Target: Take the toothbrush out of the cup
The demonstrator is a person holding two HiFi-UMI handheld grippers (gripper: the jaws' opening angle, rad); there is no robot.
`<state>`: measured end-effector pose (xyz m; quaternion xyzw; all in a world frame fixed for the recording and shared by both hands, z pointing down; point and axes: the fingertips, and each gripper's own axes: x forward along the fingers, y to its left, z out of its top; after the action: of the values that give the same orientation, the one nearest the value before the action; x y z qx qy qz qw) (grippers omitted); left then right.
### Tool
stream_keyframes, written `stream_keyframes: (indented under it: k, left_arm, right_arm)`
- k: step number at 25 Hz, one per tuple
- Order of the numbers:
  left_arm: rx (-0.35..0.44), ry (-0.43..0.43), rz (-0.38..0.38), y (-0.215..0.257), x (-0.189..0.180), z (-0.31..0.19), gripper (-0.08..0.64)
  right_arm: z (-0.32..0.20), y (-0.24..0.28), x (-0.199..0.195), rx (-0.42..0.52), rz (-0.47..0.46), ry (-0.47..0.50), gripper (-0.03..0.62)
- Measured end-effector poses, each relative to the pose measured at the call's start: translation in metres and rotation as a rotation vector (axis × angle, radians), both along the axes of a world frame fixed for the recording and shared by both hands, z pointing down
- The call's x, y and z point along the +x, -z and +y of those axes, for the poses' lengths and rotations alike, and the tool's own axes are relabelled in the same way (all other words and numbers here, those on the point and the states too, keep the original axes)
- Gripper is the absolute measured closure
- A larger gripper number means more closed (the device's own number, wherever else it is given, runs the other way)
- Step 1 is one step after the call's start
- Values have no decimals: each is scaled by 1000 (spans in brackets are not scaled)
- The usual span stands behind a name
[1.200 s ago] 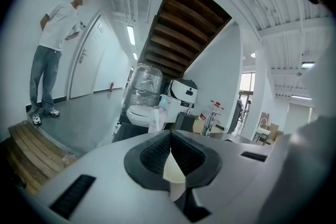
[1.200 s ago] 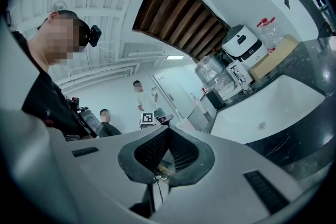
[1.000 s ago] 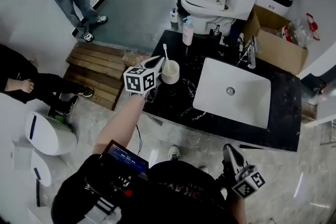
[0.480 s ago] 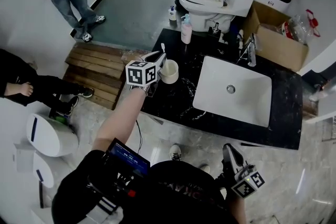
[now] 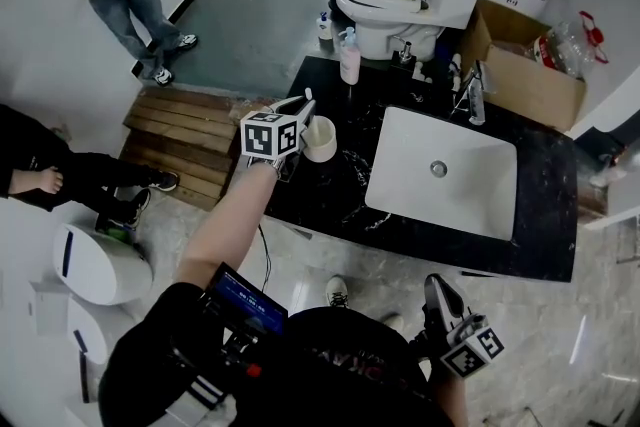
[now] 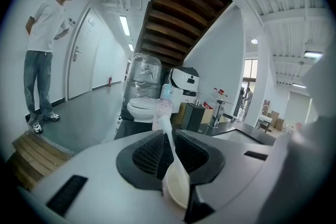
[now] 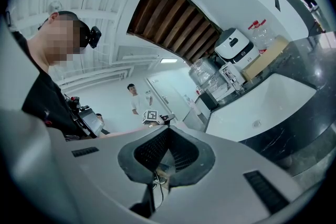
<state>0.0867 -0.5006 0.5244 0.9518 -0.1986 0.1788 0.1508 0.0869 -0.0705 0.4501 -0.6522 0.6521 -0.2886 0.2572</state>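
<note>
Within the last second my left tool [image 5: 299,107] had closed in and clamped on the toothbrush [image 6: 166,136], which still stood in the cup [image 5: 321,140] at the bench's [image 5: 335,200] left end, ready to lift, while my right tool [image 5: 437,287] hung together, empty.
</note>
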Motion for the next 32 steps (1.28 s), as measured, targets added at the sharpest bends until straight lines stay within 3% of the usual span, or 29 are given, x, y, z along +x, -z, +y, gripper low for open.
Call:
stream_keyframes:
  k: [10,21,32]
  left_arm:
    - [-4,-13,-60,-9,6,5,502]
    - [-8,-32,-124,-14,13,4,500]
    - [-10,-2,-60,-5,8,3,529]
  right_arm:
    - [-3,-1,4,35,14,-2,583]
    - [-7,-3,3,12,-19,-3,583]
    - [-7,-2,6,27,-10,7,583]
